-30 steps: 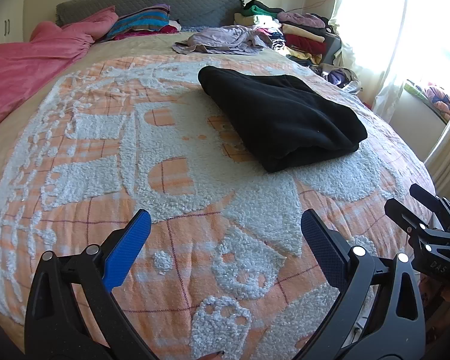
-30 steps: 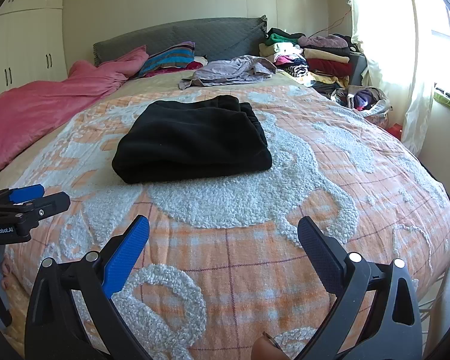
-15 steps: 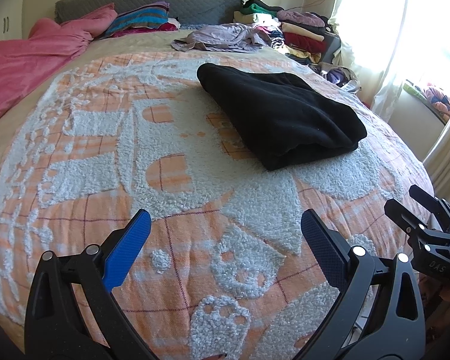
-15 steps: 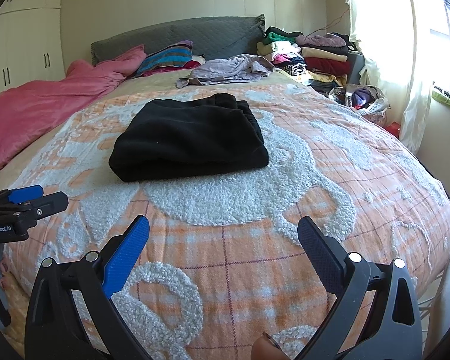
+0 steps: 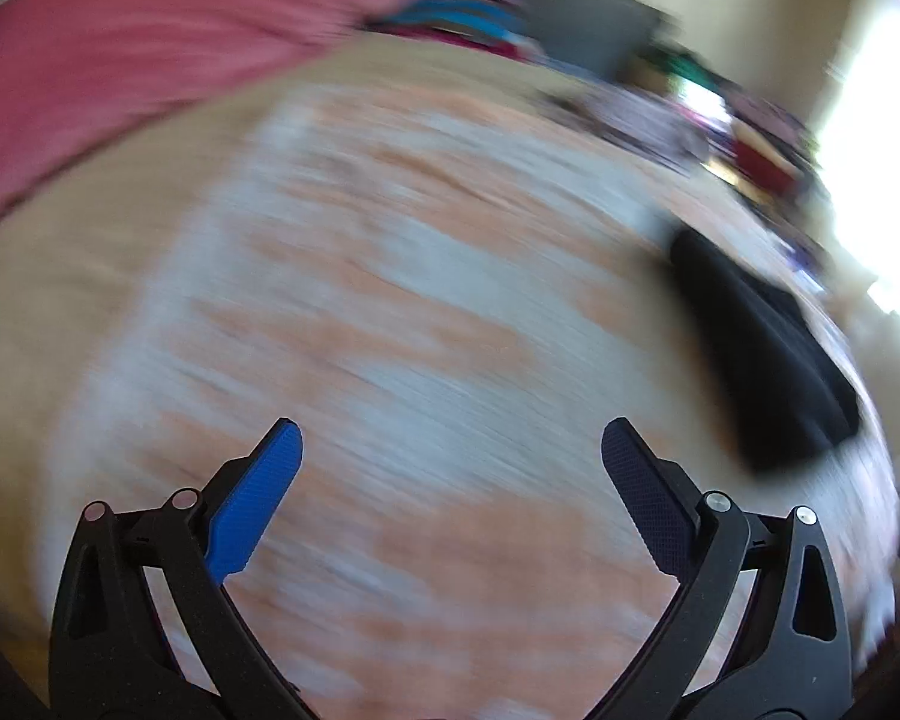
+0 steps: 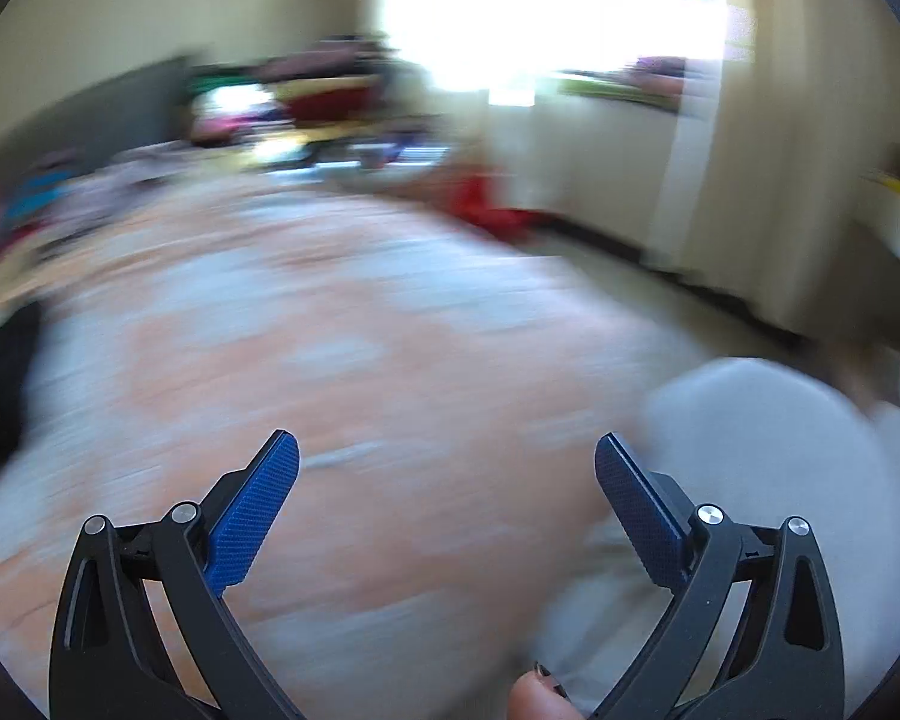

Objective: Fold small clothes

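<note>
Cloth and matt plastic, heavily blurred

Dimpled blue pads [image 5: 252,504] are carried on matt black plastic; the black garment [image 5: 762,354] and bedspread [image 5: 426,312] look like soft cloth.

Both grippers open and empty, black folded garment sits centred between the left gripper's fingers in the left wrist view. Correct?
Not quite. Left gripper and right gripper are open and empty, but the black folded garment isn't centred between the left fingers: the left wrist view, though blurred, shows it far off to the right edge, on the bedspread.

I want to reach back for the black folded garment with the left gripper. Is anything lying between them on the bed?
Nothing visible does. In the blurred left wrist view, only bare orange-and-white bedspread lies between the open left gripper and the black folded garment, which sits off to its right.
</note>
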The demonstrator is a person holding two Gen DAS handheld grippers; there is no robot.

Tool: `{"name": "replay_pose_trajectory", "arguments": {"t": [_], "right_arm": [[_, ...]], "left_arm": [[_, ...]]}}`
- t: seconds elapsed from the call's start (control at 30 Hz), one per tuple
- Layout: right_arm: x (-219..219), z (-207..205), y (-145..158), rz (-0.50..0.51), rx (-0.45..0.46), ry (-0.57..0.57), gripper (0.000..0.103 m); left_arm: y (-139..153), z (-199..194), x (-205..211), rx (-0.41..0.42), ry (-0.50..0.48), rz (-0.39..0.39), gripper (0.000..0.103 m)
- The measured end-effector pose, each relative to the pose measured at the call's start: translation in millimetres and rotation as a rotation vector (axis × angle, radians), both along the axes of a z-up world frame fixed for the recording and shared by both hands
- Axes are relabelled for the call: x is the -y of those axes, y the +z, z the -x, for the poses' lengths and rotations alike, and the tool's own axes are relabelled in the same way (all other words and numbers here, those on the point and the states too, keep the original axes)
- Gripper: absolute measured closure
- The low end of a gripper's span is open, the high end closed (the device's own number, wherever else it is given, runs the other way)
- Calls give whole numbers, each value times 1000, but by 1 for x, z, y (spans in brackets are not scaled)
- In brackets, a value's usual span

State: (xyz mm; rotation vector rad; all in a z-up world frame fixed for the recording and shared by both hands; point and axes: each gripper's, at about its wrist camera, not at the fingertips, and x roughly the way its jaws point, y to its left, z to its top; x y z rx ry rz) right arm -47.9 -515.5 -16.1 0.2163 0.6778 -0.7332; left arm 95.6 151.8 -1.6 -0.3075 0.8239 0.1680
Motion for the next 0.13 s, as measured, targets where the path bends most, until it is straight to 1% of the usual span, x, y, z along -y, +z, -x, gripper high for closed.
{"name": "replay_pose_trajectory", "arguments": {"t": [0.03,0.07,0.1,0.13], "right_arm": [[42,8,-6,1,-34,-102,5],[76,15,-12,-8,-62,-182,5],[109,22,-19,-31,-98,-266,5],[148,30,-30,-76,-142,-353,5]], "left_arm": [[4,-5,-36,-13,81,-17,9],[6,-9,-61,-21,131,-25,9],[8,-13,-99,-38,207,-48,9],[10,-16,-126,-48,267,-70,9]]}}
